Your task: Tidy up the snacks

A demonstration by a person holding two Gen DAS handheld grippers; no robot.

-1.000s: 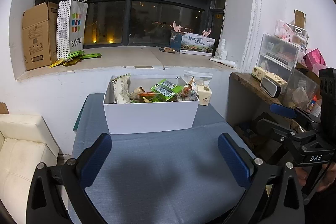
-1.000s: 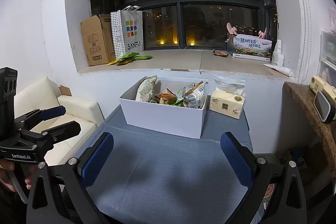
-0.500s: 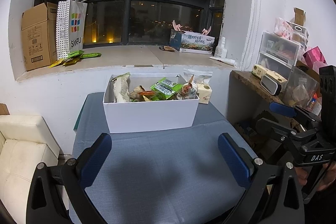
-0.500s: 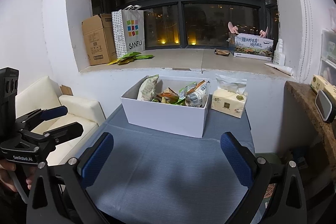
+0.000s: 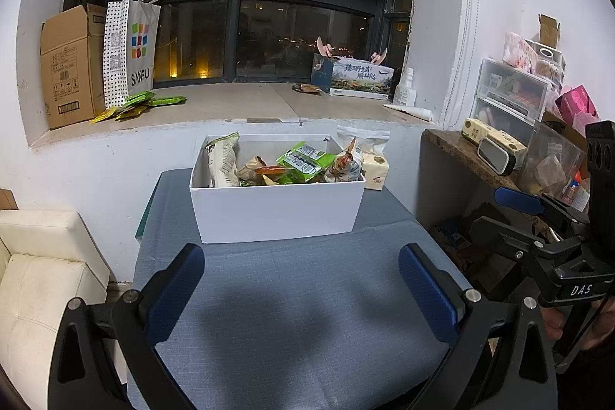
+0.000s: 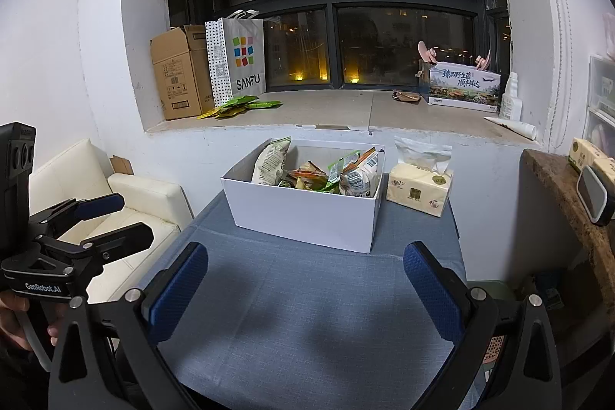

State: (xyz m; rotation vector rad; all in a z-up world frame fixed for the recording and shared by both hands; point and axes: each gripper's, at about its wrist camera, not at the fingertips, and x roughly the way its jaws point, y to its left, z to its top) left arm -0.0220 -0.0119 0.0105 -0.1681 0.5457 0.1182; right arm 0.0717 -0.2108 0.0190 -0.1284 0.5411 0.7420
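Right wrist view: one white box, one tissue pack, two spread grippers

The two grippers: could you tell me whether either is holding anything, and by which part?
Nothing is held: the left gripper and right gripper are both open above the bare tablecloth.

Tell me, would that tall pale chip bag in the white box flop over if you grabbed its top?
Probably. The pale chip bag looks puffy and crinkled, so likely light and floppy. It leans on the white box wall, so it may tip when nudged.
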